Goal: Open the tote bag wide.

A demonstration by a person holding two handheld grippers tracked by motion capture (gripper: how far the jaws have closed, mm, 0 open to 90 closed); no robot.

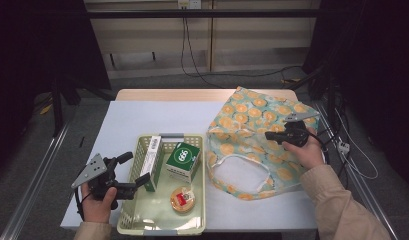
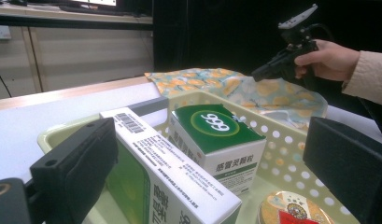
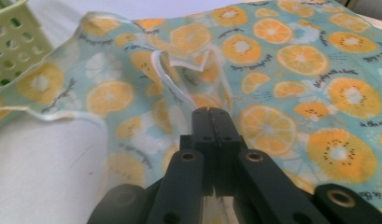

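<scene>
Nearest me, left gripper gapes around the tall white-green carton, ungripped; right gripper pinches the orange-print fabric bag. Nothing looks packed.

Overhead view; two close jaw-level views

Black two-jaw tools, grey three-cornered top plates, brass-ringed screw holes, trailing black cables, beige sleeves.

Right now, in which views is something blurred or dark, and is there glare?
High view: table evenly lit, surroundings dark, no strong glare. Left gripper view: the tall white box and the near jaws are soft, the green box sharper. Right gripper view: the fruit-print bag looks slightly soft, the closed right gripper clear.
</scene>
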